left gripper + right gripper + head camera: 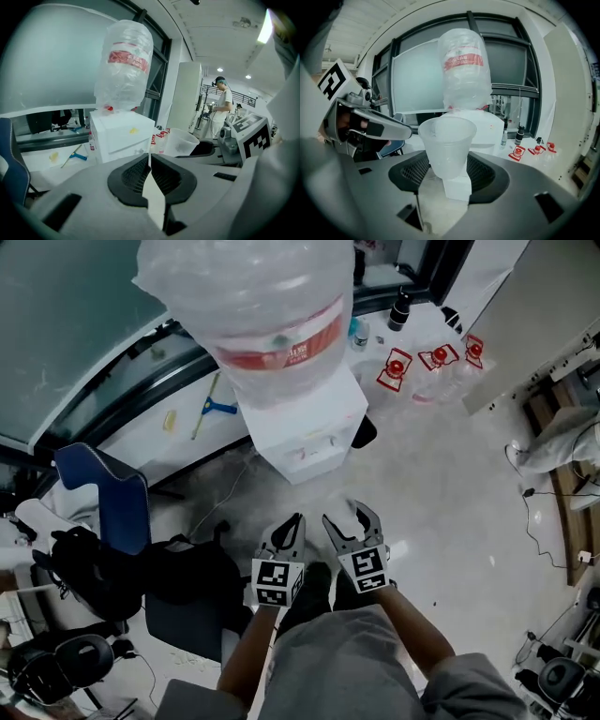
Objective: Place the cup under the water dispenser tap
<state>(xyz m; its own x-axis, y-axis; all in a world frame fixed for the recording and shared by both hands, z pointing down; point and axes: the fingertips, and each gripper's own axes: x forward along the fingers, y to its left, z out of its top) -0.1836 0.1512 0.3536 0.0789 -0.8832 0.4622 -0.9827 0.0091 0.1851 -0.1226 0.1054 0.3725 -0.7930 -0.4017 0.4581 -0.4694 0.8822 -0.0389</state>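
The white water dispenser (pixel 305 432) stands ahead on the floor with a big clear bottle (pixel 253 296) upturned on top; its taps are on the front face. The dispenser also shows in the left gripper view (pixel 121 136) and, behind the cup, in the right gripper view (pixel 490 129). My right gripper (pixel 347 519) (pixel 447 164) is shut on a translucent plastic cup (pixel 447 140), held upright a short way from the dispenser. The cup (pixel 180 142) is seen from the side in the left gripper view. My left gripper (pixel 284 532) (pixel 150 157) is beside it, shut and empty.
A blue chair (pixel 112 493) and black bags (pixel 178 568) stand to my left. Spare bottles with red caps (pixel 436 357) lie beyond the dispenser on the right. A squeegee (pixel 211 407) lies on the ledge. A person (pixel 224 105) stands far off.
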